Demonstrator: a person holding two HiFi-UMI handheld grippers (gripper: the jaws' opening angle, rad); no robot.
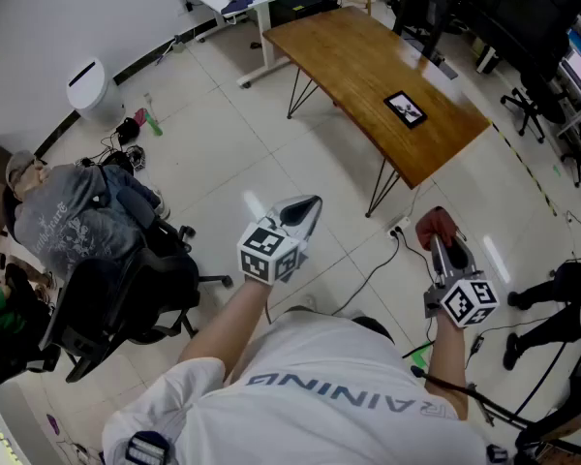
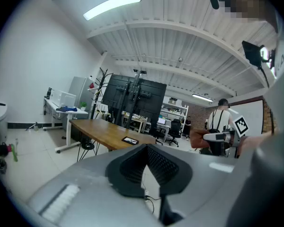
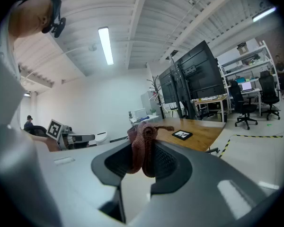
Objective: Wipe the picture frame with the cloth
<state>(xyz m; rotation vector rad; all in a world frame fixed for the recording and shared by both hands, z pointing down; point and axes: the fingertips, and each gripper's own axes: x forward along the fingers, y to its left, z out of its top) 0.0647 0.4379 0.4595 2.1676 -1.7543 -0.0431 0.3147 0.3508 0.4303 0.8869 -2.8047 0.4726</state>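
Office floor tiles (image 1: 223,153) fill most of the head view, and the wooden surface (image 1: 349,51) stands at upper centre, well apart from the person. Toward its right end the picture frame (image 1: 405,108) lies flat. It is probably stiff, glazed and fragile, and best steadied at an edge. The right claw (image 1: 445,250) is clamped on the reddish cloth (image 3: 141,141), which looks soft and light. The left claw (image 1: 308,208) is closed with nothing in it. Only the right gripper view shows the cloth pinched between the jaws; the head view shows the gap to the surface.

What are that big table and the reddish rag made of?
Table: wood or wood veneer, going by its warm brown grain and slight sheen; thin dark legs look like metal. Rag: soft knitted or terry fabric, matte, bunched in folds.
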